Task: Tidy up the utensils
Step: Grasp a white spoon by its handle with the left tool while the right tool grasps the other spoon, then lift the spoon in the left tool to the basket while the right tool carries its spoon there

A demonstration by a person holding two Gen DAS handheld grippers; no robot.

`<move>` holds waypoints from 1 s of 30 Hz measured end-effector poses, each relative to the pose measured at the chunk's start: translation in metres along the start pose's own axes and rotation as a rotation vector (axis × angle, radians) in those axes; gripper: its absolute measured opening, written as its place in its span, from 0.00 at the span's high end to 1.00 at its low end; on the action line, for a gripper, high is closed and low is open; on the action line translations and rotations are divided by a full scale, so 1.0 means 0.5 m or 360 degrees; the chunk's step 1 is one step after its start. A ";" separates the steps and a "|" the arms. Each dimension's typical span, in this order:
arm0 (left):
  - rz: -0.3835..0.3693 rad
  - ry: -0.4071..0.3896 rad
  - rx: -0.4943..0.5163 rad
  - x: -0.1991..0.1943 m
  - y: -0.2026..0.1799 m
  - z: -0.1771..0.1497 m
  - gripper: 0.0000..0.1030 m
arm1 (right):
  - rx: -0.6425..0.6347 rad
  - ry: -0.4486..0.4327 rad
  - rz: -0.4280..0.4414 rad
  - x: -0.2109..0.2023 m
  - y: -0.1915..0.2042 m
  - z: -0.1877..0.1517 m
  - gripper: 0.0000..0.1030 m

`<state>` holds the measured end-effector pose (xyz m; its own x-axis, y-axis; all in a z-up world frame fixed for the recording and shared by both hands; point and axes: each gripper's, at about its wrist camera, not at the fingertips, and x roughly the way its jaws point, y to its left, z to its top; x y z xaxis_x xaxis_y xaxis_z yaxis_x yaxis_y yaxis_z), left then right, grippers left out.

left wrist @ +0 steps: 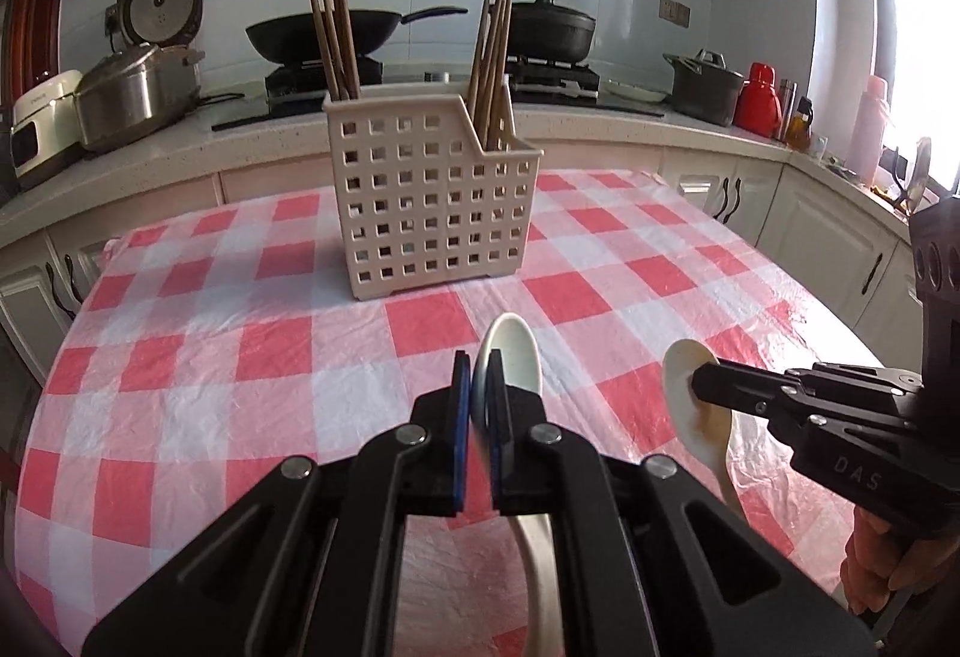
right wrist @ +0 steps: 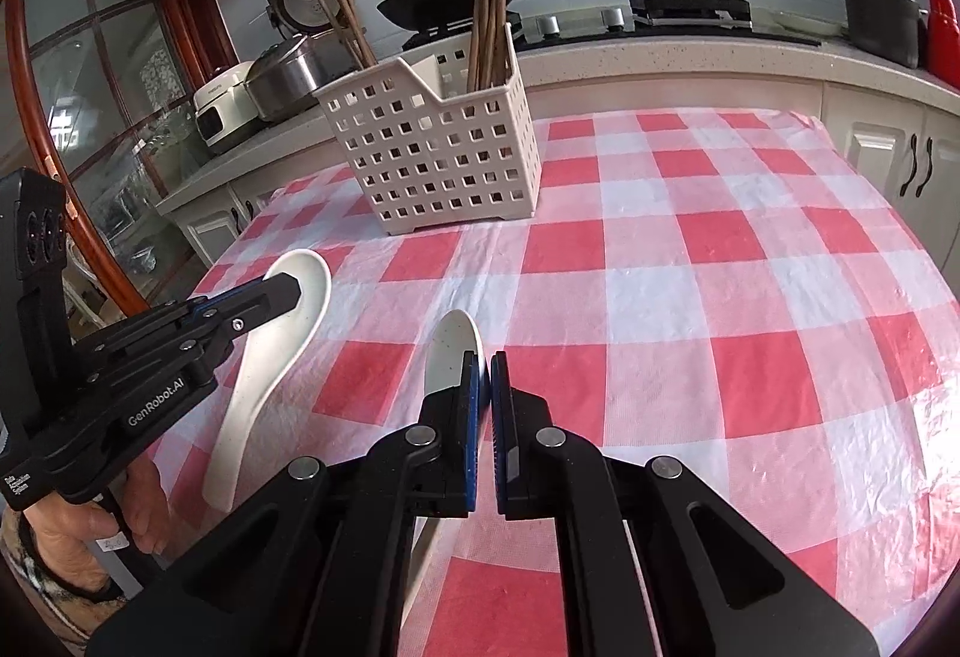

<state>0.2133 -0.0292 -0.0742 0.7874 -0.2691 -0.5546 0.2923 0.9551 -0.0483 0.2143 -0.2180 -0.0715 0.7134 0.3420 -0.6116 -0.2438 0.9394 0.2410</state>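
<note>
Your left gripper (left wrist: 478, 381) is clamped on a white spoon (left wrist: 513, 351), bowl forward, handle trailing down under the jaws at lower centre. Your right gripper (right wrist: 486, 375) pinches a second spoon (right wrist: 451, 351) the same way. The utensil basket (left wrist: 429, 195) stands upper centre of the left view, straight ahead on the checked cloth (left wrist: 240, 357), chopsticks (left wrist: 333, 33) upright in it. In the right view the basket sits upper left, so I judge your left hand has the straighter line.
</note>
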 end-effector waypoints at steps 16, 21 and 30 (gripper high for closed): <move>0.0053 -0.0136 0.0045 -0.071 0.000 -0.003 0.94 | -0.0178 -0.0202 -0.0062 -0.048 0.063 0.038 0.95; 0.0063 -0.0164 0.0030 -0.085 0.005 0.000 0.94 | -0.0244 -0.0292 -0.0121 -0.063 0.076 0.042 0.95; 0.0074 -0.0192 0.0033 -0.099 0.003 0.004 0.94 | -0.0182 -0.0315 -0.0098 -0.072 0.069 0.046 0.95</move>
<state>0.1761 -0.0145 -0.0450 0.8597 -0.2388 -0.4516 0.2643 0.9644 -0.0068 0.1953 -0.1983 -0.0237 0.8413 0.2835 -0.4603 -0.2608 0.9587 0.1137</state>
